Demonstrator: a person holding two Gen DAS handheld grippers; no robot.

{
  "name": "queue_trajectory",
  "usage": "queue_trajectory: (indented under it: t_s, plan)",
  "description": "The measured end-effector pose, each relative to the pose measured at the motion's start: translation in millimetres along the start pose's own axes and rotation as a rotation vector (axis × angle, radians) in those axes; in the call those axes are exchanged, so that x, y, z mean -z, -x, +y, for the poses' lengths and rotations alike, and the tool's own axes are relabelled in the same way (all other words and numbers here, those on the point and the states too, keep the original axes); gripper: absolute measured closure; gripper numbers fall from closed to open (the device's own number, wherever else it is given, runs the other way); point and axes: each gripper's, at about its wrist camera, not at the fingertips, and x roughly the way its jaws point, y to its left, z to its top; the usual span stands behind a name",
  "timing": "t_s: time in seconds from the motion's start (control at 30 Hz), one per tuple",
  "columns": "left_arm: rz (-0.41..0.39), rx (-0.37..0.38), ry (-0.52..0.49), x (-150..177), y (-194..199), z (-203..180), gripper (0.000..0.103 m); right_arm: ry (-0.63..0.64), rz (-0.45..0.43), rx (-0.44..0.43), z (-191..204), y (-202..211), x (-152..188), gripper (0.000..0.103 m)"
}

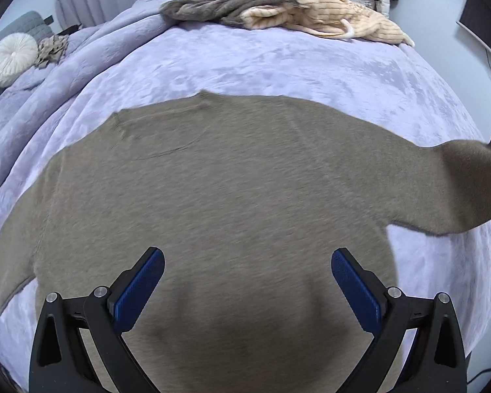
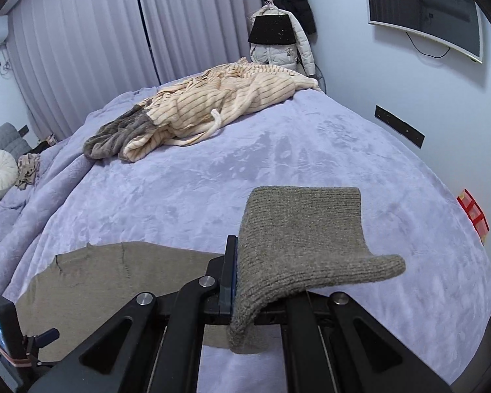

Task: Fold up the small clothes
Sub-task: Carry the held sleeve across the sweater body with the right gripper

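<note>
A taupe knit sweater [image 1: 232, 196] lies spread flat on the lilac bed cover [image 1: 278, 65], sleeves out to both sides. My left gripper [image 1: 247, 278] is open and empty, hovering over the sweater's lower body, blue pads wide apart. My right gripper [image 2: 242, 271] is shut on the sweater's right sleeve cuff [image 2: 304, 229], held lifted above the bed; the cuff drapes over and hides the right finger. The sweater body [image 2: 114, 275] shows at lower left in the right wrist view. The lifted sleeve [image 1: 468, 177] rises at the right edge of the left wrist view.
A heap of cream striped and grey clothes [image 1: 278, 9] lies at the far side of the bed, also in the right wrist view [image 2: 196, 111]. A round white cushion [image 1: 11, 59] sits far left. Curtains [image 2: 98, 49], hanging jackets [image 2: 278, 32] and a wall screen [image 2: 425, 9] stand behind.
</note>
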Motion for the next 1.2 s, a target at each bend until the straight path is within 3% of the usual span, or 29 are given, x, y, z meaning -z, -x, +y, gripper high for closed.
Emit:
queue_trajectory:
  t_s: [0.33, 0.8, 1.2]
  plan:
    - [0.054, -0.016, 0.128, 33, -8, 89, 0.001, 0.11, -0.009, -0.079, 120, 8, 1, 0.098]
    - [0.032, 0.001, 0.175, 56, 7, 150, 0.001, 0.249, 0.049, -0.114, 247, -12, 44, 0.098]
    - [0.021, 0.011, 0.226, 70, 17, 188, 0.001, 0.343, 0.106, -0.148, 329, -35, 92, 0.098]
